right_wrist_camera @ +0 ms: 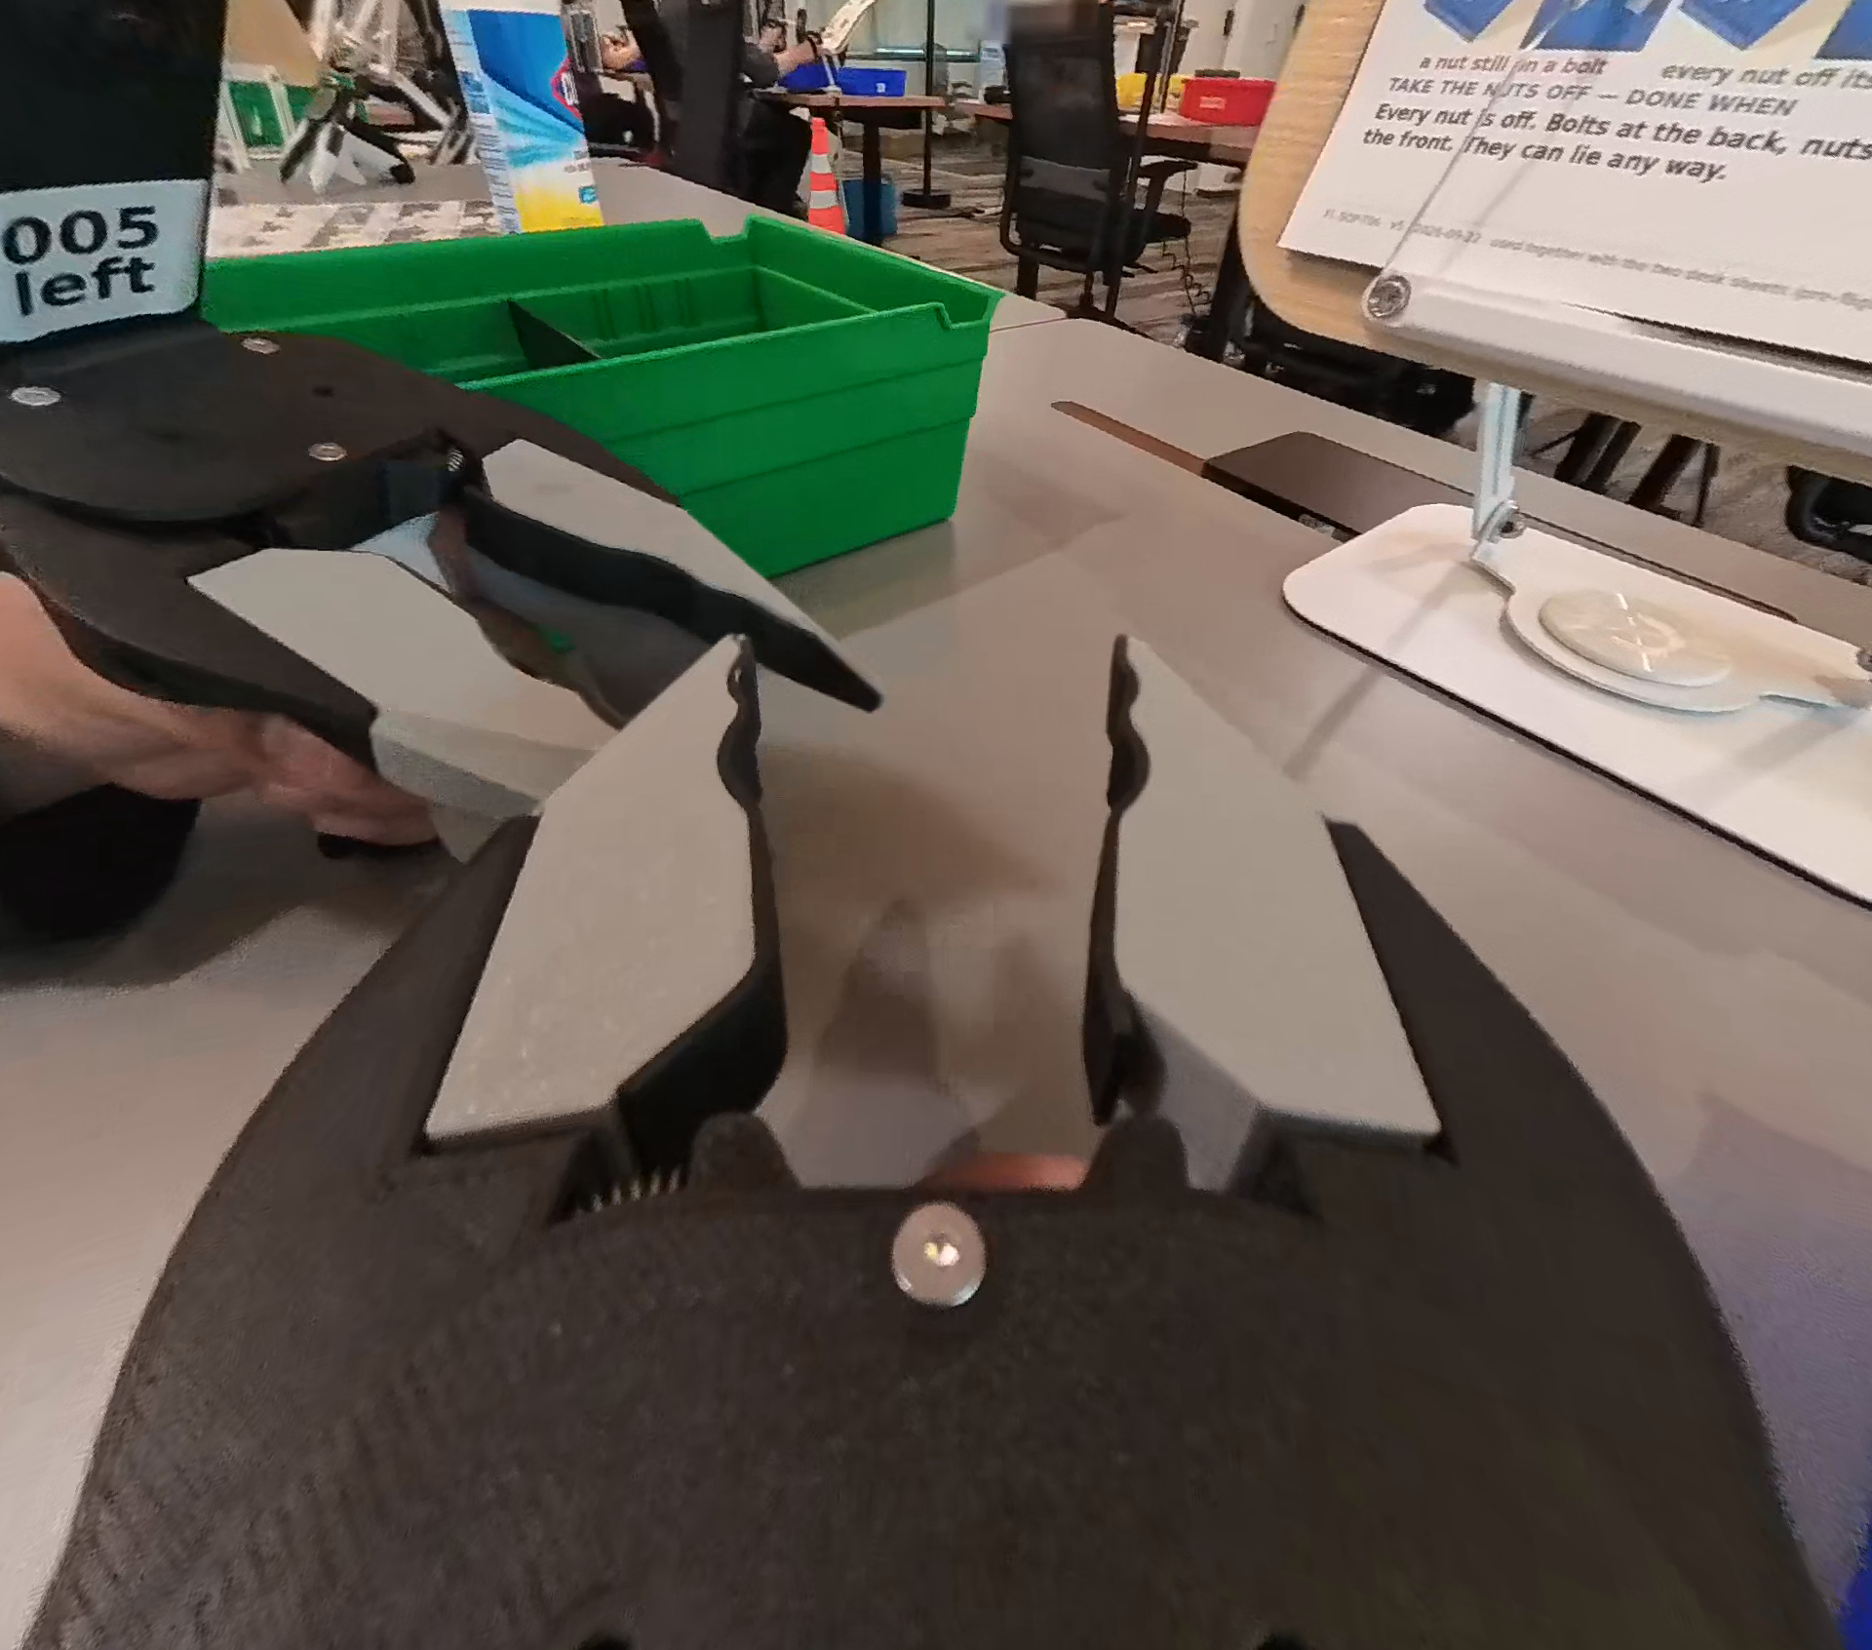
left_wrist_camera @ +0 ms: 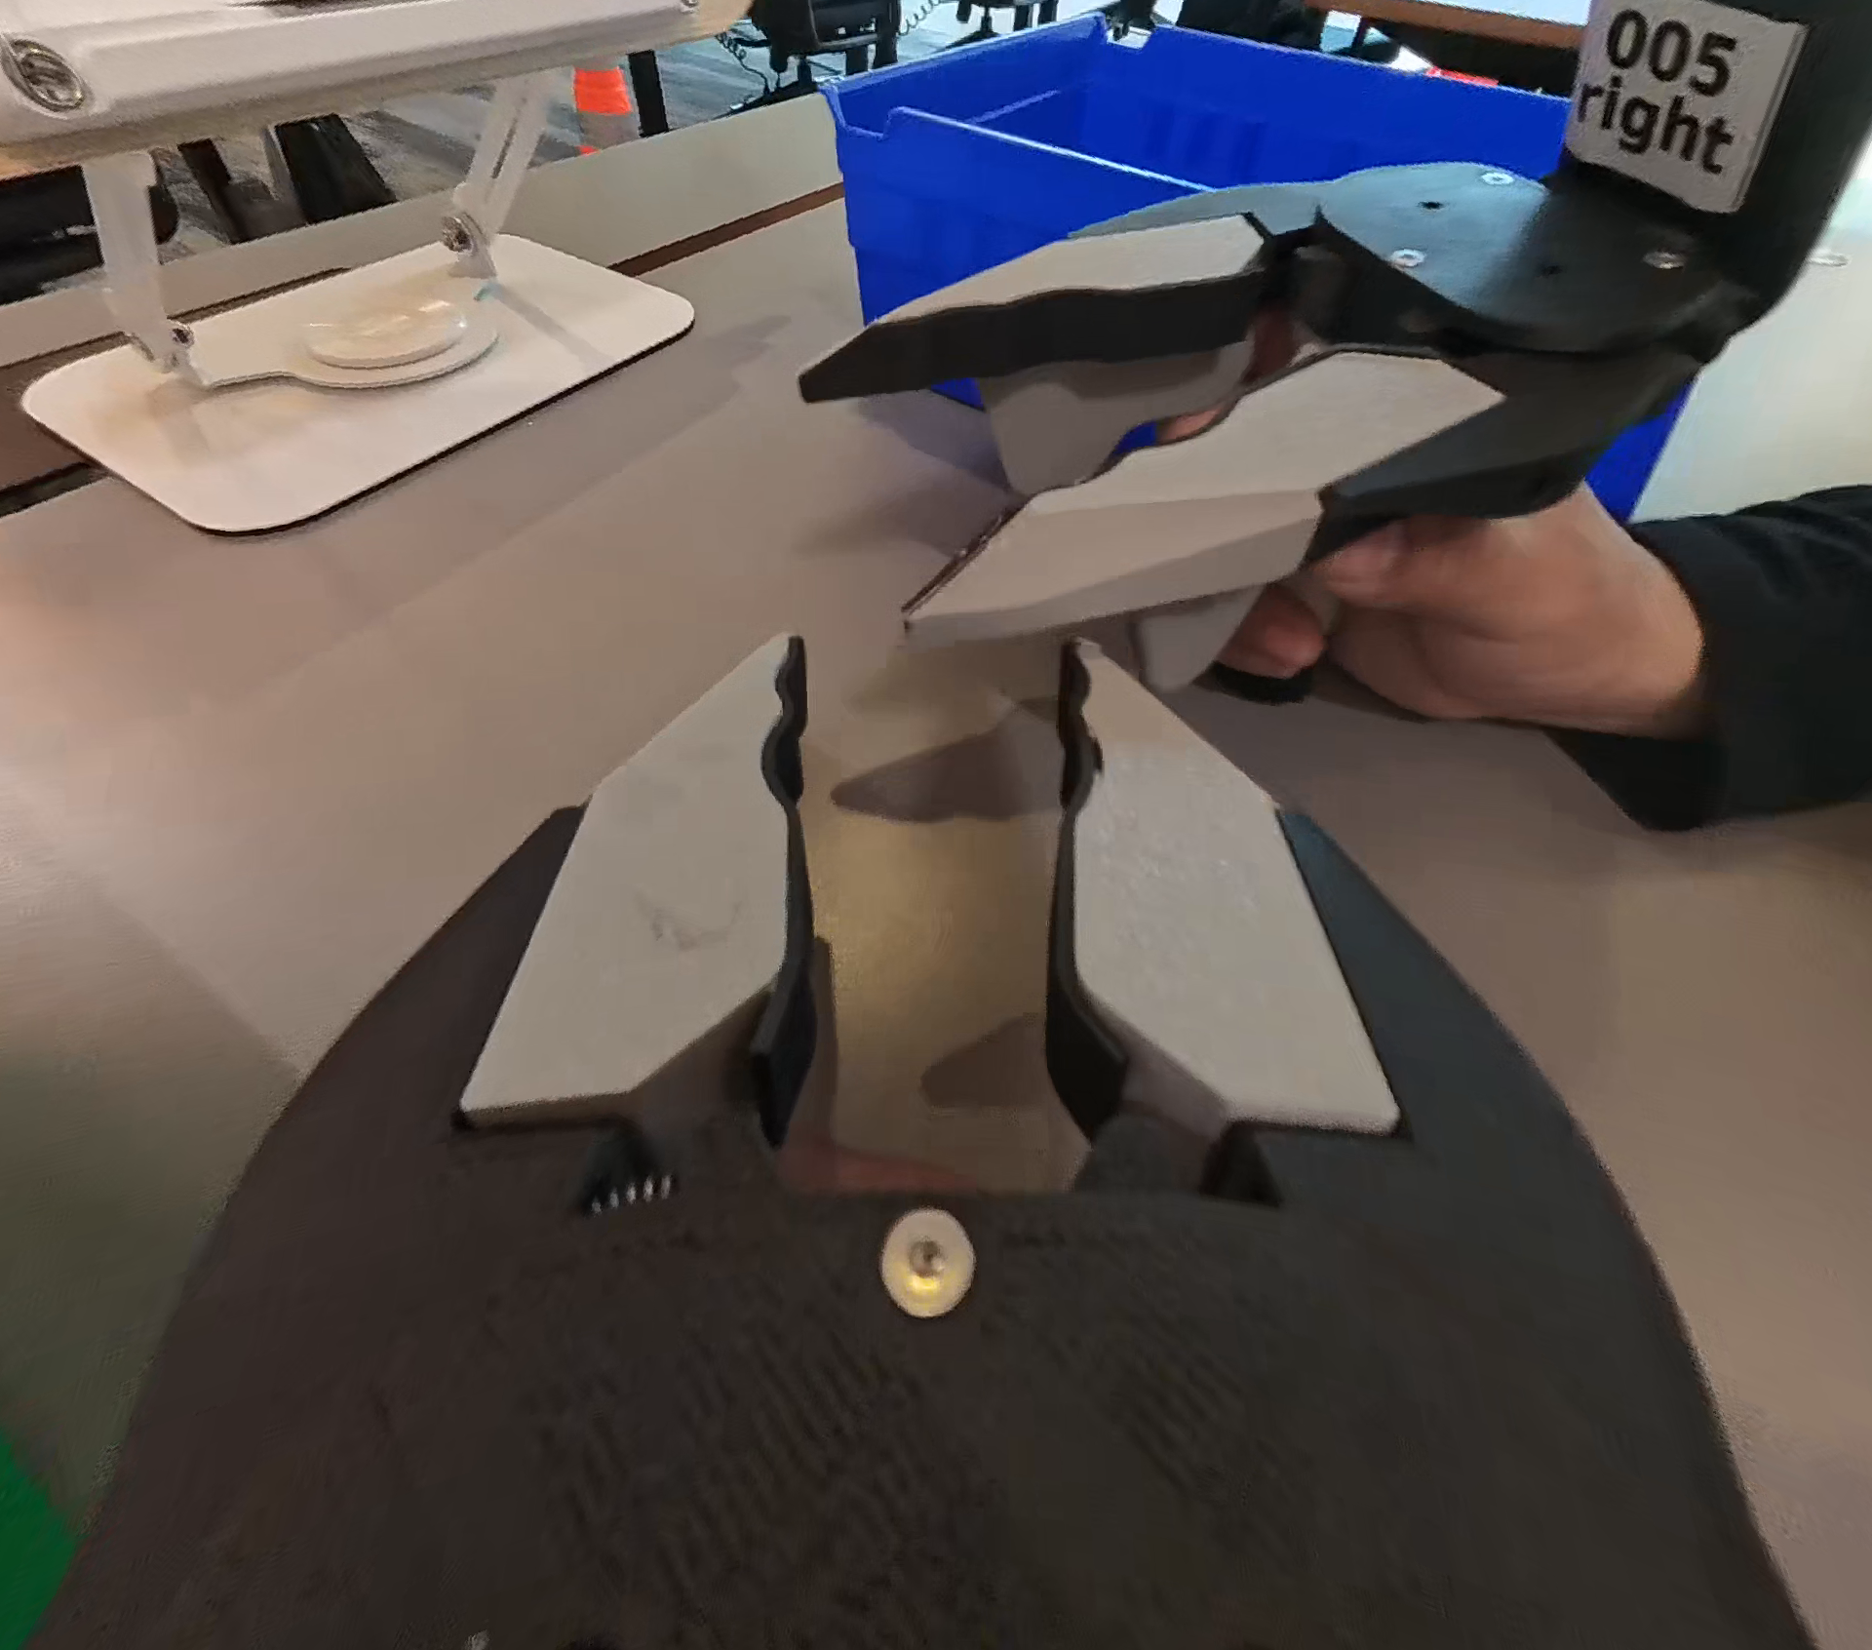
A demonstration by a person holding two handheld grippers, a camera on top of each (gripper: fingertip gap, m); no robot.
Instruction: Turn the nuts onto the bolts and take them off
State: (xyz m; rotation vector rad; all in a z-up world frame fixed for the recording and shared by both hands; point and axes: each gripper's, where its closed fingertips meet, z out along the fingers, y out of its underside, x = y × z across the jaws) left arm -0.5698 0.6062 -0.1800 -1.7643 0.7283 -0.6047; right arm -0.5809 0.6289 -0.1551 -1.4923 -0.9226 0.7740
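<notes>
No nut or bolt shows in either view. My left gripper (left_wrist_camera: 932,659) is open and empty, low over the grey table (left_wrist_camera: 355,791). My right gripper (right_wrist_camera: 930,659) is also open and empty over the table (right_wrist_camera: 1013,507). The two grippers point at each other at an angle, with their tips close together. The right gripper (left_wrist_camera: 859,502) shows in the left wrist view just beyond my left fingertips, held by a hand (left_wrist_camera: 1469,619). The left gripper (right_wrist_camera: 750,720) shows at the left of the right wrist view, its lower finger partly hidden behind my right finger.
A blue bin (left_wrist_camera: 1114,112) with a divider stands behind the right gripper; its contents are hidden. A green divided bin (right_wrist_camera: 810,436) stands behind the left gripper. A white sign stand (left_wrist_camera: 355,386) with an instruction sheet (right_wrist_camera: 1621,31) sits at the table's far edge. A wipes canister (right_wrist_camera: 517,102) stands beyond the green bin. Only a small space, under 4 cm, lies between the two pairs of fingers.
</notes>
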